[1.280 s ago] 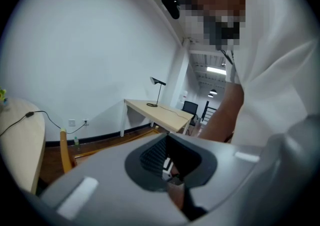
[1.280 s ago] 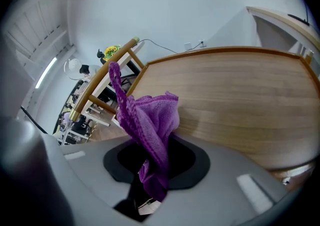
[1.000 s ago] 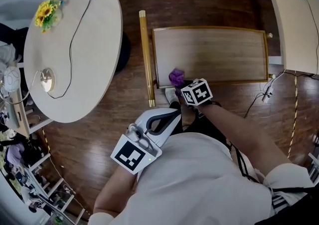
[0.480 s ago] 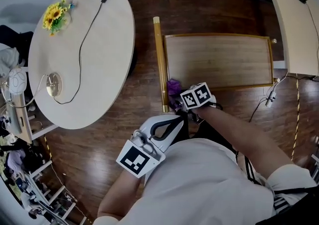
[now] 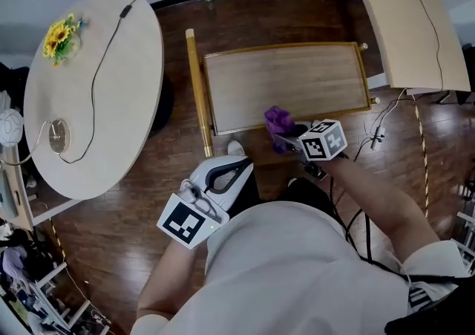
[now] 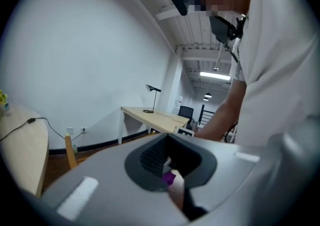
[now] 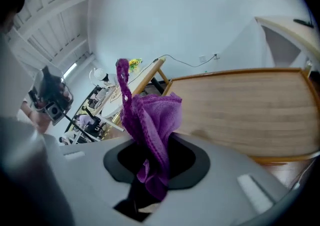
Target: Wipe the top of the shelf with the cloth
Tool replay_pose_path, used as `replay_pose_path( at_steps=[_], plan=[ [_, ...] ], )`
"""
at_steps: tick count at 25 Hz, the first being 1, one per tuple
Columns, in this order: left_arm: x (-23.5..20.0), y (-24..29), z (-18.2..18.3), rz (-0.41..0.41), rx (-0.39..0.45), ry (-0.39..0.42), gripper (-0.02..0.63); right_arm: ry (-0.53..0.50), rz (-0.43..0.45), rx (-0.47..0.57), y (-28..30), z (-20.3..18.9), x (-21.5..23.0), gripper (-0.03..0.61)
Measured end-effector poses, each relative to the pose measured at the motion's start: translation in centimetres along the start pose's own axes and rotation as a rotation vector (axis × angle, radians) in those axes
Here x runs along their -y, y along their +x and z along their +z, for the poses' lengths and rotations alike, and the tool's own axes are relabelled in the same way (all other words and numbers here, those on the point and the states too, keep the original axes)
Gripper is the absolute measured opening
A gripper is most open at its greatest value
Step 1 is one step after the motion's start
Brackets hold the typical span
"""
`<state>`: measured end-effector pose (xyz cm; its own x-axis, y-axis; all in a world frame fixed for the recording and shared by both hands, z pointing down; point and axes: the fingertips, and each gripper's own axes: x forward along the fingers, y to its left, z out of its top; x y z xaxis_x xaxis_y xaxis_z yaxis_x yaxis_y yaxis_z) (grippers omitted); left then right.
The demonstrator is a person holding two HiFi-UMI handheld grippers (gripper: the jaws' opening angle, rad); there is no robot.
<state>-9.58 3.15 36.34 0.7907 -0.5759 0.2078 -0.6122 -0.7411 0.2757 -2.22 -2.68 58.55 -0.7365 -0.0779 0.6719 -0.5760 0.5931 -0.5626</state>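
The shelf top is a bare rectangular wooden board with a raised rim, seen from above in the head view. A purple cloth sits at its front edge, left of the middle. My right gripper is shut on the cloth; its marker cube is just behind it. In the right gripper view the cloth bunches up out of the right gripper, with the shelf top beyond. My left gripper hangs close to my body, off the shelf, jaws together and holding nothing. The left gripper points out into the room.
A round pale table stands at the left with yellow flowers and a black cable on it. A wooden pole lies beside the shelf's left side. Another desk is at the upper right. Cables trail on the dark wood floor.
My right gripper has carried the cloth to the right along the shelf's front edge, away from the front left corner. The left gripper stays near my body.
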Motion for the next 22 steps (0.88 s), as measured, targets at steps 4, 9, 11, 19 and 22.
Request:
replay_pose_path(
  at_steps=[4,9,11,19,22],
  plan=[
    [4.4,1.1,0.0,0.019,-0.018,0.043,0.018,-0.072,-0.043,0.062,-9.6,-2.2,1.5,0.101],
    [12.2,3.8,-0.3,0.123,-0.006,0.056,0.018,-0.132,-0.091,0.215,-21.4,-7.9,3.0,0.101],
    [15.5,4.4,-0.8,0.164,-0.004,0.042,0.018,-0.128,-0.113,0.277,-25.6,-10.5,3.3,0.100],
    [25.1,3.5,-2.2,0.163,-0.054,0.051,0.018,-0.121,-0.180,0.412,-36.1,-19.0,1.0,0.101],
    [27.6,2.7,-2.1,0.134,-0.049,0.070,0.018,-0.098,-0.198,0.464,-37.9,-20.6,-1.0,0.101]
  ],
)
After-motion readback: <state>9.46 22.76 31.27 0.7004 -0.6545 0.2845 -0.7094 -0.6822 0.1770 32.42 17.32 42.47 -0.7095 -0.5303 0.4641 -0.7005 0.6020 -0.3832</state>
